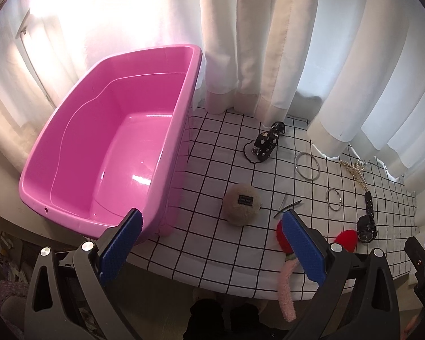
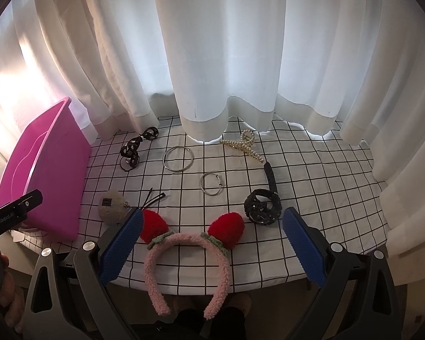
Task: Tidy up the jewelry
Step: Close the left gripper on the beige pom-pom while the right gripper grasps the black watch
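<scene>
An empty pink tub (image 1: 113,141) stands at the table's left; its side shows in the right wrist view (image 2: 42,175). On the checked cloth lie a pink headband with red ears (image 2: 189,257), a black watch (image 2: 262,204), a pearl hair claw (image 2: 245,146), a large silver hoop (image 2: 178,159), a small silver ring (image 2: 211,184), a black hair clip (image 2: 136,147), a beige pom-pom (image 2: 112,206) and a thin black hair tie (image 2: 153,198). My left gripper (image 1: 212,226) is open, near the tub's front corner. My right gripper (image 2: 212,226) is open, over the headband.
White curtains (image 2: 226,56) hang along the table's far edge and brush the cloth. The checked cloth (image 2: 311,175) ends at the front table edge. The left gripper's body (image 2: 11,215) shows at the left of the right wrist view.
</scene>
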Demonstrator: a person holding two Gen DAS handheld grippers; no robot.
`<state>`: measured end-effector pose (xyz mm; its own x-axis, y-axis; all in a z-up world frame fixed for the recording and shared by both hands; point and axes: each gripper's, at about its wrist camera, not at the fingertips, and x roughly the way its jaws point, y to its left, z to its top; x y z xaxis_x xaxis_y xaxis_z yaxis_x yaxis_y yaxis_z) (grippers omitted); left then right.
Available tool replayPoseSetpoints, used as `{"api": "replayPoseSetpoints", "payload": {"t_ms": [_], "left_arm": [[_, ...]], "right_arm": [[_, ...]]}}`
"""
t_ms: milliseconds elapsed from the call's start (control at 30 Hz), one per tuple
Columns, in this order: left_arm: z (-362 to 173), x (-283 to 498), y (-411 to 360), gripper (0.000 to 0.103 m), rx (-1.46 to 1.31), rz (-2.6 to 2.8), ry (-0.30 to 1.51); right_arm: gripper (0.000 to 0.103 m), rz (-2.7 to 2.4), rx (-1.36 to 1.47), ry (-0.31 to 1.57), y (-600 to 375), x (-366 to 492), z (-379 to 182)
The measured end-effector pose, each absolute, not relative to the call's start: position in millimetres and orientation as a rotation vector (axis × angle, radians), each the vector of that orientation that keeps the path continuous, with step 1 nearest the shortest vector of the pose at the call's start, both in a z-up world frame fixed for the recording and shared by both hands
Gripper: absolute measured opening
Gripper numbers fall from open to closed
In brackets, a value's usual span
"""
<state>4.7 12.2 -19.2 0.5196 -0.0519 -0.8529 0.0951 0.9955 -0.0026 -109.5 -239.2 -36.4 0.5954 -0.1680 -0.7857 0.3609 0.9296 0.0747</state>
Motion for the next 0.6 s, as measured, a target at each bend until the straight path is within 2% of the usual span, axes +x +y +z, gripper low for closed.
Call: {"api": "replayPoseSetpoints", "payload": {"t_ms": [300, 600], "left_arm": [[-59, -14, -19, 0.097, 0.109, -0.204, 1.046], [-108, -3, -41, 0.097, 0.091, -0.228, 1.083]], "right_arm": [[0.094, -0.387, 0.274, 0.935, -297, -123, -94], [0.094, -0.369, 0.323, 1.016, -336, -83, -152]]}}
